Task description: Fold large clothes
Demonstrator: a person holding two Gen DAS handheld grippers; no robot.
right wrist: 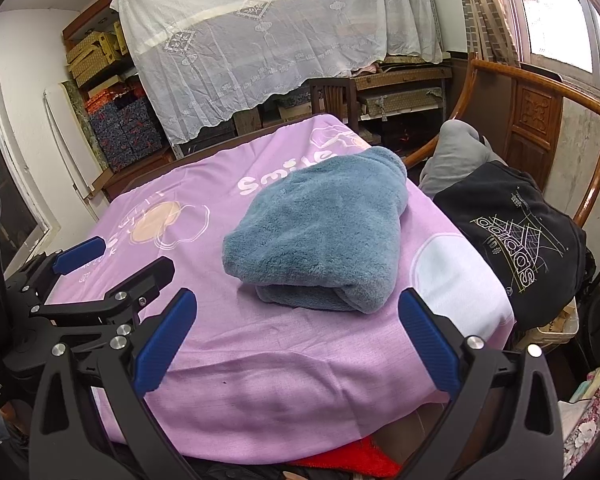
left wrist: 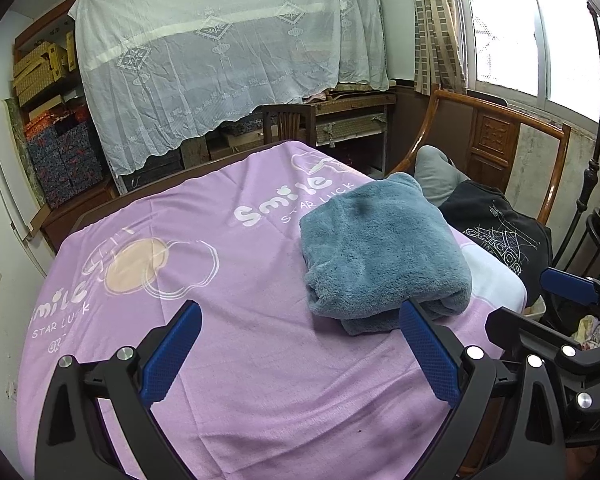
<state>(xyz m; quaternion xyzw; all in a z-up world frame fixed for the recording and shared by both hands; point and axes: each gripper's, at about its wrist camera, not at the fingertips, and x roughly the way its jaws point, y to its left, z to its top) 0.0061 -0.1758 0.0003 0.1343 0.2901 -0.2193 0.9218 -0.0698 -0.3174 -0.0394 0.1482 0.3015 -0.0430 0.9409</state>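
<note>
Lavender cloth (left wrist: 260, 320) printed with "Smile Star Luck" covers the table under both my claws. My left claw (left wrist: 300, 356) hangs spread wide over the near part of that cloth, gripping nothing; its right blue pad sits just beside the near edge of the folded blue fleece garment (left wrist: 380, 252). My right claw (right wrist: 296, 344) is equally wide apart and empty, over the table's near edge. The fleece (right wrist: 320, 236) lies folded in a thick bundle on the table's right half, beyond both claws. Each view catches the other claw at its side edge. Only the right wrist view shows something red (right wrist: 360, 460) under the cloth's hanging hem. Past the table's right side a black Adidas top (right wrist: 516, 240) and a grey garment (right wrist: 456, 152) are heaped on a wooden chair (right wrist: 536, 120). Shelves at the back are draped in white lace (left wrist: 220, 60), beside a bright window (left wrist: 532, 28).
</note>
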